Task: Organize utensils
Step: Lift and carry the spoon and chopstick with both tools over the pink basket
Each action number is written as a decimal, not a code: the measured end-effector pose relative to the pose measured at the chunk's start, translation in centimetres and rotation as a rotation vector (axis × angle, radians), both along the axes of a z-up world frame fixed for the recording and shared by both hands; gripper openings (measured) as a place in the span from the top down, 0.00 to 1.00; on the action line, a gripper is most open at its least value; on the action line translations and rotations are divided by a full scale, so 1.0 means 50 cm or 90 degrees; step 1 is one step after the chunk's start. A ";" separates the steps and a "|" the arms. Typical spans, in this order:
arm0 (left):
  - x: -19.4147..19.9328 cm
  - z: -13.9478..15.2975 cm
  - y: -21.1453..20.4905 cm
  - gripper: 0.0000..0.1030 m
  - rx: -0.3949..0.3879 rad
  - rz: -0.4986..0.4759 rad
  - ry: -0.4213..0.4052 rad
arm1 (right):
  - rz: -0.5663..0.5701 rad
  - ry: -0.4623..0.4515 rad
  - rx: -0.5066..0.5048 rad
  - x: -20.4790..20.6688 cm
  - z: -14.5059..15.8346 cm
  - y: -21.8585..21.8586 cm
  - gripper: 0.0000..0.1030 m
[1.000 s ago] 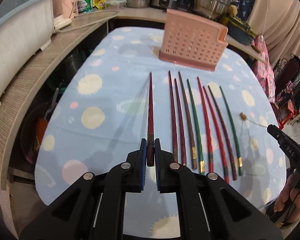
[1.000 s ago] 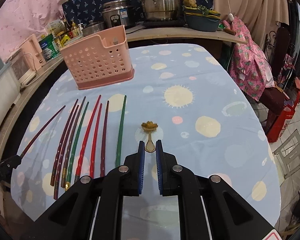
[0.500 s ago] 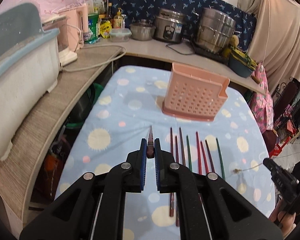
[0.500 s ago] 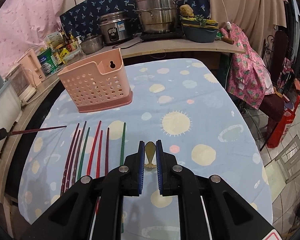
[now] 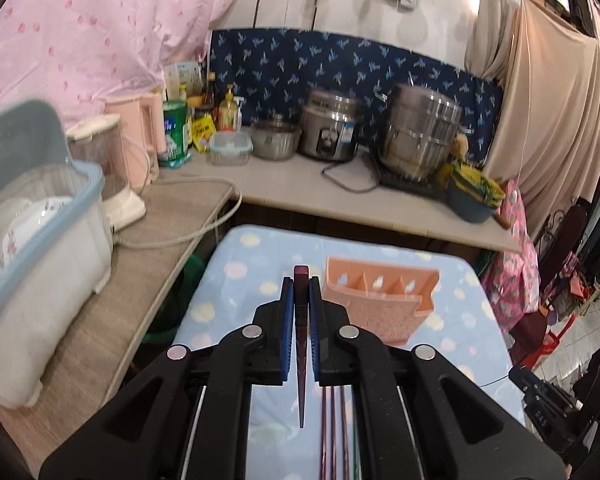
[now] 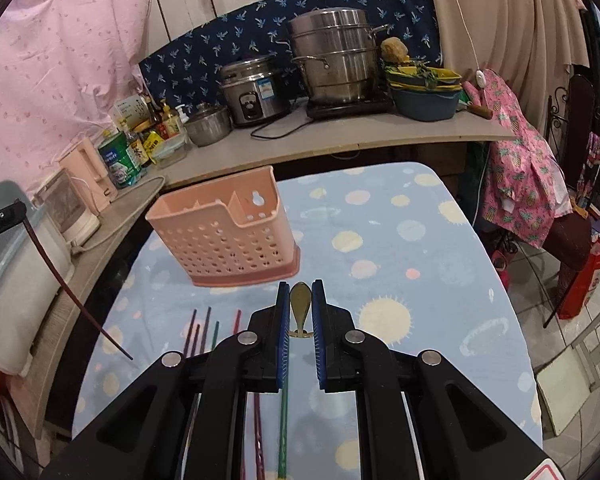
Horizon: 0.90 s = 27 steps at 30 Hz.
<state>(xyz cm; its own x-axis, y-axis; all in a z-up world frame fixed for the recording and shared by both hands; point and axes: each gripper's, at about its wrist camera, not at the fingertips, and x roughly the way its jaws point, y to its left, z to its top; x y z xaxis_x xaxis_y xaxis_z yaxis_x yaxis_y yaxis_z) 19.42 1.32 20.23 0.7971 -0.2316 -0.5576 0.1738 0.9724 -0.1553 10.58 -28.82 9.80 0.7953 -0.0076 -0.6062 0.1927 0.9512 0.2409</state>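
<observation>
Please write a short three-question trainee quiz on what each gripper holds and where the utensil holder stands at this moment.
1. What is clamped in the left gripper?
2. True or false: the right gripper is shut on a small brass spoon.
3. The pink utensil holder stands: A on the counter, B on the table, C on the floor.

Key: 1. a dark red chopstick; 2. true; 3. B.

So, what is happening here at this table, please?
A person is sorting utensils with two handheld grippers. The left gripper is shut on a dark red chopstick, its tip hanging down. The right gripper is shut on a small brass spoon. More chopsticks lie before the pink caddy.
</observation>
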 end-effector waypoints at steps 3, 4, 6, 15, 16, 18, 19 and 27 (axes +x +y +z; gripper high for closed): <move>0.028 0.057 -0.007 0.93 -0.022 0.002 -0.031 | 0.008 -0.027 0.005 0.044 0.044 -0.002 0.90; 0.037 0.073 -0.010 0.93 -0.029 0.003 -0.042 | 0.010 -0.036 0.005 0.058 0.060 -0.001 0.90; 0.056 0.109 -0.019 0.93 -0.038 0.004 -0.065 | 0.014 -0.050 0.002 0.090 0.083 0.000 0.90; 0.170 0.147 -0.070 0.93 -0.056 0.015 -0.104 | 0.027 -0.047 0.017 0.237 0.104 0.007 0.90; 0.184 0.139 -0.077 0.93 -0.054 0.015 -0.101 | 0.028 -0.041 0.022 0.250 0.098 0.006 0.90; 0.205 0.117 -0.089 0.93 -0.048 0.012 -0.090 | 0.031 -0.030 0.028 0.270 0.082 0.007 0.90; 0.213 0.105 -0.094 0.93 -0.046 0.010 -0.083 | 0.031 -0.023 0.028 0.280 0.073 0.008 0.90; 0.253 0.006 -0.113 0.93 -0.021 0.009 -0.027 | 0.030 0.025 0.019 0.325 -0.003 0.010 0.90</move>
